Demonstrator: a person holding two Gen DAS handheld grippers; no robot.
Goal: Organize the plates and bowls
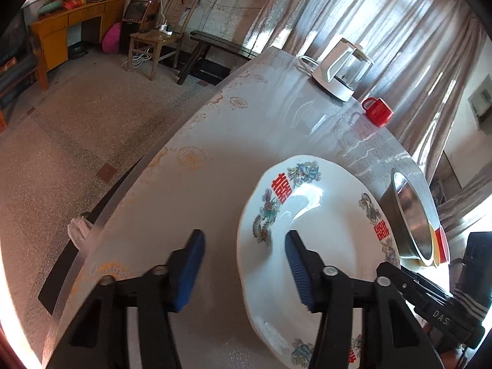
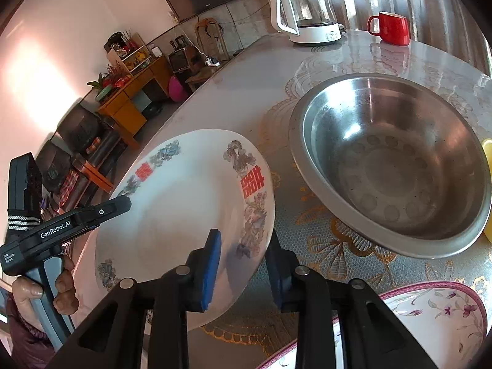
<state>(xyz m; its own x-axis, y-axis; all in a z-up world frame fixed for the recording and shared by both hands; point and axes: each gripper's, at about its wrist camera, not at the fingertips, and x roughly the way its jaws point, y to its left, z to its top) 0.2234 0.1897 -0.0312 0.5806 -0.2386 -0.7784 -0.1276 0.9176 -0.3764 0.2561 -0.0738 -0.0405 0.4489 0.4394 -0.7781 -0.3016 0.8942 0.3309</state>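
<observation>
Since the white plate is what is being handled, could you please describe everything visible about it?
The white plate looks like glazed ceramic, round, with a shallow well and a broad rim bearing red double-happiness characters and blue-green floral motifs. It is empty and tilted, its right edge clamped in the right hand-held gripper. The left hand-held gripper straddles its opposite edge without visibly gripping. It sits beside the steel bowl.

On the far side of the table (image 2: 246, 70) I see a glass kettle (image 2: 307, 12) on its white base, with a red mug (image 2: 392, 27) just to its right. Behind them hang curtains (image 1: 384, 30). Far left across the room I make out a wooden chair (image 1: 160, 40) and a yellow desk (image 1: 70, 27).
</observation>
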